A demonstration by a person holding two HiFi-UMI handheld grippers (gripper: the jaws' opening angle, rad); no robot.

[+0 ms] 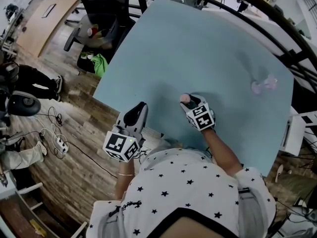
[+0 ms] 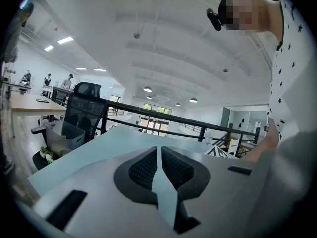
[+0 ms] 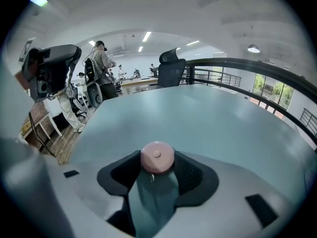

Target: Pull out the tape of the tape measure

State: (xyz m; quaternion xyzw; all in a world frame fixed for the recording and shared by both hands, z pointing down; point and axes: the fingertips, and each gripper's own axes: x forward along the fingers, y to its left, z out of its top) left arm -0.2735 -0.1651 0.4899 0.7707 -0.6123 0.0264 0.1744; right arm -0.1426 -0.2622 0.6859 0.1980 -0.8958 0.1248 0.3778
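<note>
Far left in the head view, a white power strip (image 1: pixel 62 144) lies on the wooden plank floor (image 1: pixel 74 172), with a black mesh office chair (image 1: pixel 99 14) up by the far corner of the pale blue-green table (image 1: pixel 198 48). My left gripper (image 1: pixel 138 110) hovers at the table's near left edge. From above I see only its dark jaw backs and its marker cube (image 1: pixel 120 145). Its own view shows the rest: the left gripper (image 2: pixel 159 150) is clenched, ribbed black pads meeting at the tips with nothing between them. That view also shows the black metal railing (image 2: pixel 173 118) past the table, which the head view catches only at its top edge. The cursive script on my white star-print shirt (image 1: pixel 188 182) is too small to read, and the only other print is the black-and-white squares on the cubes. Moving right, my right gripper (image 1: pixel 190 103) holds the round pink tape measure (image 1: pixel 184 98) over the table's near middle, where from above it is only a small pink blob. The right gripper view shows the tape measure (image 3: pixel 157 156) pinched between the two pad tips, a small button at its centre and a little tab hanging under it. Far right, a blurred lilac object (image 1: pixel 263 85) lies on the table well apart from both grippers, and only the head view shows it.
</note>
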